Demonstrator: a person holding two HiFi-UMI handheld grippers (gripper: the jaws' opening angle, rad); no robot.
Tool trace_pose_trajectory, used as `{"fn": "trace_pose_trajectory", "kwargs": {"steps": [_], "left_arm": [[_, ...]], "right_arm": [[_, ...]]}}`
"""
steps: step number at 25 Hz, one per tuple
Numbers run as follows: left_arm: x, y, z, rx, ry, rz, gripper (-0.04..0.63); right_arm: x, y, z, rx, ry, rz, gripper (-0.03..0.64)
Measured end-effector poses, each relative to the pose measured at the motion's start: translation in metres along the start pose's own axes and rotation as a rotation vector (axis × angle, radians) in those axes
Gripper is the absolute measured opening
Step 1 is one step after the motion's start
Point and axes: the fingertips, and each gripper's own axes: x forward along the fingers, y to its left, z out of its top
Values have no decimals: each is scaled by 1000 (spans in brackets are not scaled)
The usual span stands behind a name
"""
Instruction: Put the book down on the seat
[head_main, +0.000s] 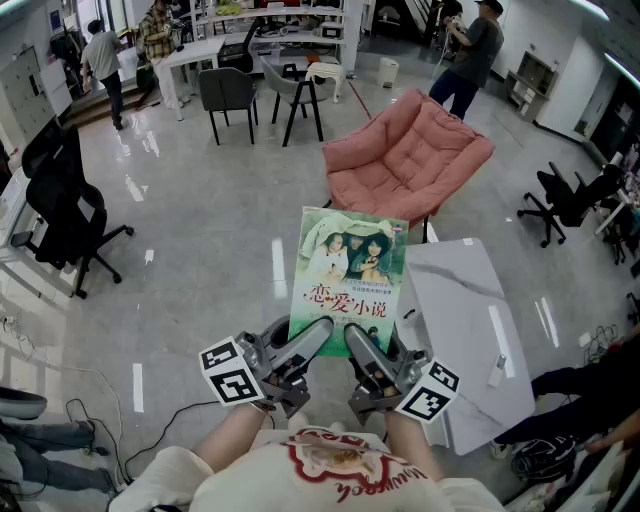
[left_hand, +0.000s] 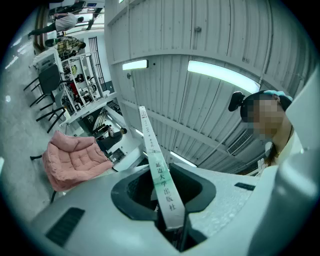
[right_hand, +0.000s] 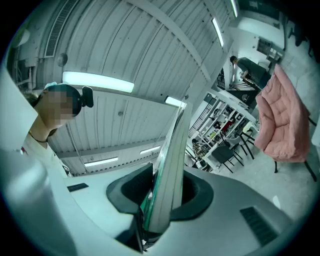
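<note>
Just ahead of the person's shirt (head_main: 340, 465), the left gripper (head_main: 316, 336) and right gripper (head_main: 358, 342) each clamp the near short edge of the paperback book (head_main: 350, 265), a light, bendy, glossy thing best kept pinched there, held aloft cover-up, its long axis running away toward the far pink chair (head_main: 410, 160).

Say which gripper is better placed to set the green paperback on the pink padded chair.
Right, probably: left gripper and right gripper both clamp the green paperback, but the pink padded chair stands ahead, rightward.
</note>
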Motion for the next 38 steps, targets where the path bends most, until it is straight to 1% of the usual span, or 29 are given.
{"fn": "trace_pose_trajectory", "kwargs": {"steps": [4,10,15,20,28,32,38], "left_arm": [[6,1,9,19,-22,-18,94],[7,5,7,13,-19,-18,94],[7,5,6,-7,-28,-34,94],[8,10,5,0,-3,-38,94],[7,21,-2,-25,29,-53,94],[16,35,3,-38,32,-65,94],[42,72,21,-33,31,-62,94]], "right_arm": [[8,-1,8,-31,5,17,100],[7,-5,7,-26,6,9,101],[6,-3,8,-83,3,12,109],[6,-10,4,-35,-13,7,109],[2,-21,-3,-31,-31,-29,108],[10,-34,3,-36,-33,-42,107],[34,-72,22,-34,-37,-29,107]]}}
